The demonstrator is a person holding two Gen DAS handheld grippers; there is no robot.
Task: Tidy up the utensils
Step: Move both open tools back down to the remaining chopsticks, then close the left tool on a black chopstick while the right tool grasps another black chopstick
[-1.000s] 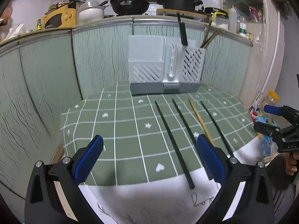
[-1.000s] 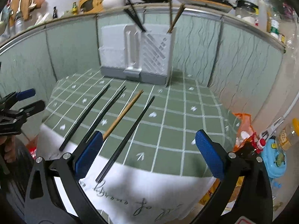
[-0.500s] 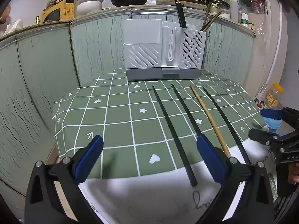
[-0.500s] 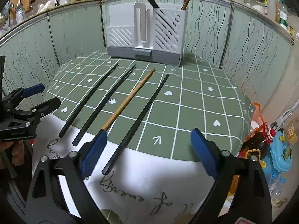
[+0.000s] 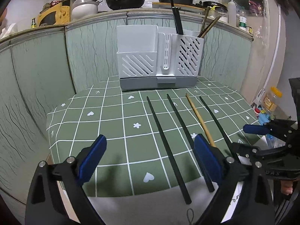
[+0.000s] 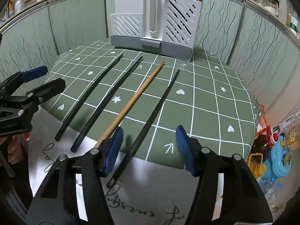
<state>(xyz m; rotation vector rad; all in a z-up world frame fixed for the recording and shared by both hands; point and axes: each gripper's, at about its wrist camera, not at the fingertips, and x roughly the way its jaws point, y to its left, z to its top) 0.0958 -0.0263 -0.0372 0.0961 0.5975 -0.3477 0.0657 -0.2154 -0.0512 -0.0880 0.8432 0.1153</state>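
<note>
Both grippers have dropped closer, right gripper (image 6: 148,146) narrowing around the rightmost chopstick (image 6: 150,121), left gripper (image 5: 150,155) wide; four remain outside the holder (image 5: 159,60).

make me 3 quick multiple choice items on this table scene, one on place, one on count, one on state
1. Where does the white utensil holder stand?
A. at the far edge of the green tablecloth
B. on the floor
C. at the near edge

2. How many chopsticks lie loose on the cloth?
A. two
B. four
C. six

3. In what state is the holder's right slatted compartment?
A. lying on its side
B. empty
C. holding upright chopsticks

Answers:
1 A, it stands against the wall panels beyond the loose sticks.
2 B, three black chopsticks and one wooden chopstick lie side by side.
3 C, dark and wooden sticks stick out of its top.
</note>
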